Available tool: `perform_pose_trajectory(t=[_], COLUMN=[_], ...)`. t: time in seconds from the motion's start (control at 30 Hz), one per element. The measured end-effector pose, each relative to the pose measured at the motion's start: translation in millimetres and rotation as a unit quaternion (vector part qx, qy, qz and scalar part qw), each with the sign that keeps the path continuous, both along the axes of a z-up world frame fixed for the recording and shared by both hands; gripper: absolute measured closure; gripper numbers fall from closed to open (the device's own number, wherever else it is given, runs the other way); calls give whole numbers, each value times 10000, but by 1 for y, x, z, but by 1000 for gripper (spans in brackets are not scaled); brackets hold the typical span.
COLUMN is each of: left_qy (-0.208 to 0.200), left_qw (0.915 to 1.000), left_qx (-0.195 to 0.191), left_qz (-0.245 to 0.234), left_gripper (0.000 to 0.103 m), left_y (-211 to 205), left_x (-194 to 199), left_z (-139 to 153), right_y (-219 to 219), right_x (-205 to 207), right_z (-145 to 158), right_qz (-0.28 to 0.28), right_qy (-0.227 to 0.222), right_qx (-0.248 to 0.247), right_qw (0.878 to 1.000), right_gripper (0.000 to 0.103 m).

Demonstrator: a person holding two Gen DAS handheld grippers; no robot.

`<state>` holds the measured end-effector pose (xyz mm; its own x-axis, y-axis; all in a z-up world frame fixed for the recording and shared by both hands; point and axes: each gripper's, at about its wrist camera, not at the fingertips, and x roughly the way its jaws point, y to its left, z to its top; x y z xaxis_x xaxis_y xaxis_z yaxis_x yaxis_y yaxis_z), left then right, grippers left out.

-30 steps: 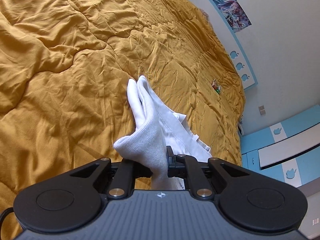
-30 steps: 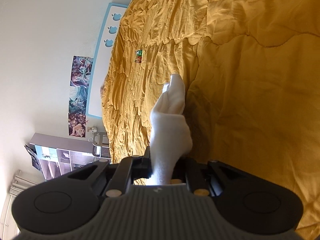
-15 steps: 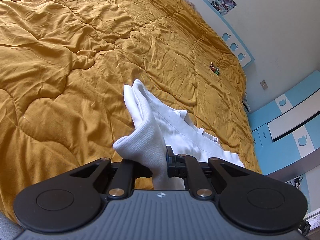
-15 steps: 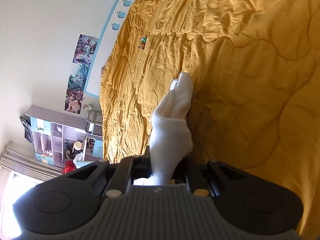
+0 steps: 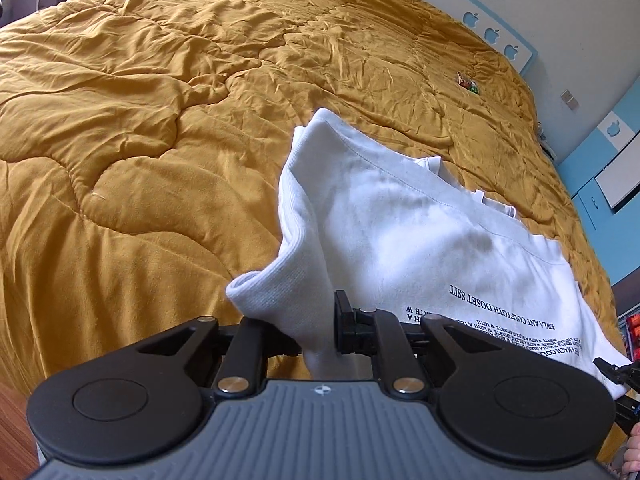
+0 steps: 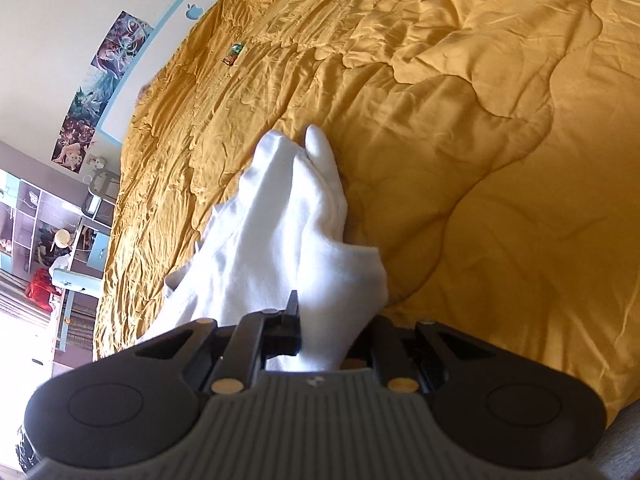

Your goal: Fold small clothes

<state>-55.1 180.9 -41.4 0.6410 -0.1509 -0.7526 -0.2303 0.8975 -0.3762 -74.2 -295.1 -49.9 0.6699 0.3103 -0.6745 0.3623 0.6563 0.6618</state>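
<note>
Underneath everything lies a mustard-yellow quilted bedspread [image 5: 168, 128], creased and puffed along wavy stitch lines, covering the whole bed. At the far right of the left wrist view a pale wall carries a white panel with blue apple cut-outs [image 5: 492, 34]; blue cabinet fronts [image 5: 600, 168] sit further right. A small colourful wrapper [image 5: 467, 82] rests on the quilt far from the garment. The right wrist view shows posters [image 6: 102, 88] on the wall and shelving [image 6: 36, 224] at the left edge.

White shirt [image 5: 400, 232]: soft knit, ribbed hem band, black printed text near the right side. It drapes over the near edge of the bed.

Left gripper [image 5: 320, 336]: fingers pressed onto a bunched fold of the ribbed edge. Right gripper [image 6: 328, 340]: fingers pinching another corner of the same shirt [image 6: 280, 216], cloth rising in a rumpled peak between them.
</note>
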Motion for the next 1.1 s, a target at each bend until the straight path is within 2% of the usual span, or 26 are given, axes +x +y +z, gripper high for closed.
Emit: perform_pose_trajectory(t=[0.13, 0.23, 0.37, 0.43, 0.53, 0.6, 0.7, 0.8, 0.9, 1.0, 1.1], left_qy=[-98, -138, -113, -87, -77, -315, -1073, -1472, -1627, -1528, -1401], left_qw=[9996, 9986, 9964, 9949, 9910, 9917, 9907, 9854, 9803, 9815, 9838], left_qx=[252, 511, 843, 1006, 1335, 1236, 745, 837, 1106, 1115, 1049], left_qz=[-18, 6, 2, -14, -49, 160, 371, 195, -158, -295, -392], left_gripper=[60, 52, 49, 49, 49, 50, 49, 44, 42, 42, 42], left_y=[5, 6, 2, 0, -4, 5, 24, 24, 13, 3, -6], left_x=[-10, -17, -19, -19, -17, -19, -24, -9, 13, 37, 54], left_z=[2, 4, 12, 15, 23, 35, 60, 83, 91, 83, 69], right_y=[-11, -17, -13, -11, -12, -12, -6, -2, 5, 16, 20], right_x=[-5, -11, -14, -12, -2, 6, 20, 37, 55, 70, 90], right_z=[-6, 0, 19, 33, 51, 63, 75, 77, 71, 63, 45], right_qz=[-129, -57, 31, 109, 292, 503, 851, 1125, 1288, 1602, 1588], right_qy=[175, 96, 32, -93, -442, -712, -1072, -1110, -947, -879, -402], right_qx=[77, -226, -1351, -2158, -2666, -2777, -2974, -2985, -2756, -2683, -2808], right_qw=[9997, 9997, 9908, 9763, 9624, 9567, 9449, 9412, 9479, 9458, 9457], right_gripper=[85, 78, 71, 69, 69, 69, 60, 58, 58, 58, 59])
